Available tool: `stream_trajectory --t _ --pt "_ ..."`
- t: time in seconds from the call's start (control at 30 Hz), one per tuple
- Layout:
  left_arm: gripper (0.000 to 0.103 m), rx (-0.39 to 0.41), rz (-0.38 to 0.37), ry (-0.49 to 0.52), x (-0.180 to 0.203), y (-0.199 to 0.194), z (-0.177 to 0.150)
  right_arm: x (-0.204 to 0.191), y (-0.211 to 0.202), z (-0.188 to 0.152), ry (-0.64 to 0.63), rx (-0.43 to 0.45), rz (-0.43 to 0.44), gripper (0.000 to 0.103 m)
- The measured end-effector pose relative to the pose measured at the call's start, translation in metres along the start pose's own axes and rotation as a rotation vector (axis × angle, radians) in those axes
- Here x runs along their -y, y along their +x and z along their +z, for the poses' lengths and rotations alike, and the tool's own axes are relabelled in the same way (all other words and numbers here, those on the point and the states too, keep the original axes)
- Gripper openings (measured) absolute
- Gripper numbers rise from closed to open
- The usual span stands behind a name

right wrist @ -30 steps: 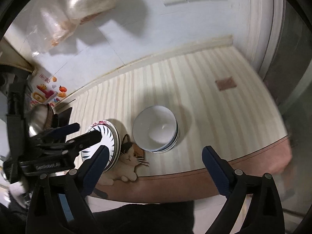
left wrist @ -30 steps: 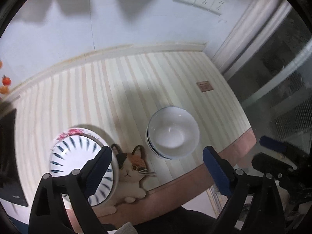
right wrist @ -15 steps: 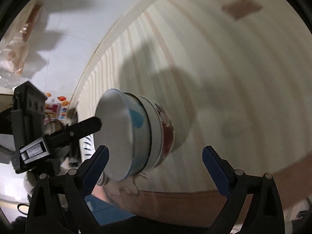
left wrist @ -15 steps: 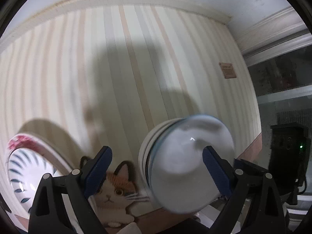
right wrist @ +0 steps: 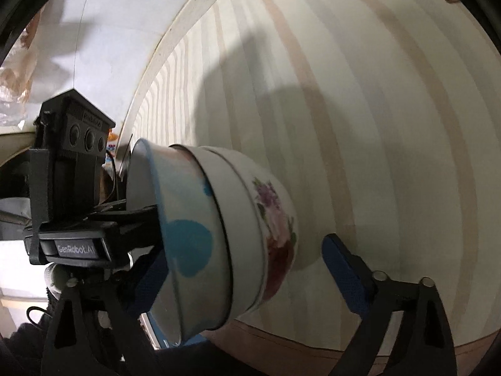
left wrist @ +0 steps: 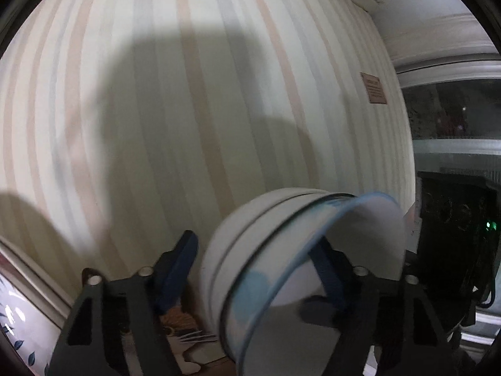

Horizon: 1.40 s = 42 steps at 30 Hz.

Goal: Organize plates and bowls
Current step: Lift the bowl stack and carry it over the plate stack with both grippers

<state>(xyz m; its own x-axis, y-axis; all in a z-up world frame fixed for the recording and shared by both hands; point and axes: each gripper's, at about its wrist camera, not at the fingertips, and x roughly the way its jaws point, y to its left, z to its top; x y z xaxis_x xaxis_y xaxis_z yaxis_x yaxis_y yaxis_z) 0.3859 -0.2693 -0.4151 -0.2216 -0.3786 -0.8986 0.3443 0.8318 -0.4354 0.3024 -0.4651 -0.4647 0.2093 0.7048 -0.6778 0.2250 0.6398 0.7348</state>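
Striped cloth (left wrist: pixel 194 100) covers the desk, with a white wall behind and a cat-shaped mat (left wrist: pixel 181 335) near the front edge. One second ago the bowl stack (right wrist: pixel 231 238) sat flat beside the mat with both grippers well back; it now fills the foreground of both views, tipped steeply on its side. The left gripper (left wrist: pixel 255 272) has closed in: one finger lies inside the top bowl, the other outside the wall, grasping the rim. The right gripper (right wrist: pixel 247 269) straddles the stack with fingers spread and released; its right finger (right wrist: pixel 344 266) stands clear of the flowered bowl. A patterned plate (left wrist: pixel 15 329) shows at the lower left. Judgement: the stack is seized and the lift is beginning; whether it has left the desk cannot be told.
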Motion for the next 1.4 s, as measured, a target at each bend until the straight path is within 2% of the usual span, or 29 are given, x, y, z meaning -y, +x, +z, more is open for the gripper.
stream_trajectory --t 0.03,0.07,0.1,0.13,0.3,0.6,1.03,1.2,1.4 --pt "0.064 0.0 0.0 0.001 0.0 -0.001 0.0 -0.001 0.005 0.002 0.006 -0.022 0.017 0.085" --pt "0.064 0.003 0.004 -0.001 0.001 -0.001 0.001 -0.001 0.009 0.004 0.017 -0.033 0.032 0.077" --pt "0.064 0.005 0.003 -0.012 0.0 -0.002 0.001 0.001 0.013 0.005 0.039 -0.047 0.048 0.073" --pt "0.064 0.007 0.003 -0.014 -0.001 -0.002 0.0 0.0 0.013 0.006 0.036 -0.042 0.045 0.073" --pt "0.064 0.016 0.015 -0.022 -0.002 -0.004 -0.002 0.004 0.014 0.007 0.048 -0.045 0.029 0.056" --pt "0.064 0.024 0.038 -0.044 0.002 -0.004 -0.004 0.004 0.018 0.015 0.035 -0.052 0.025 0.055" --pt "0.064 0.007 0.045 -0.089 0.002 -0.011 -0.007 0.003 0.024 0.028 0.053 -0.114 0.048 0.055" --pt "0.064 0.021 0.046 -0.089 0.001 -0.024 -0.01 -0.009 0.023 0.029 0.043 -0.12 0.054 0.055" --pt "0.064 0.043 0.043 -0.104 -0.009 -0.049 -0.016 -0.041 0.024 0.031 0.008 -0.13 0.056 0.055"
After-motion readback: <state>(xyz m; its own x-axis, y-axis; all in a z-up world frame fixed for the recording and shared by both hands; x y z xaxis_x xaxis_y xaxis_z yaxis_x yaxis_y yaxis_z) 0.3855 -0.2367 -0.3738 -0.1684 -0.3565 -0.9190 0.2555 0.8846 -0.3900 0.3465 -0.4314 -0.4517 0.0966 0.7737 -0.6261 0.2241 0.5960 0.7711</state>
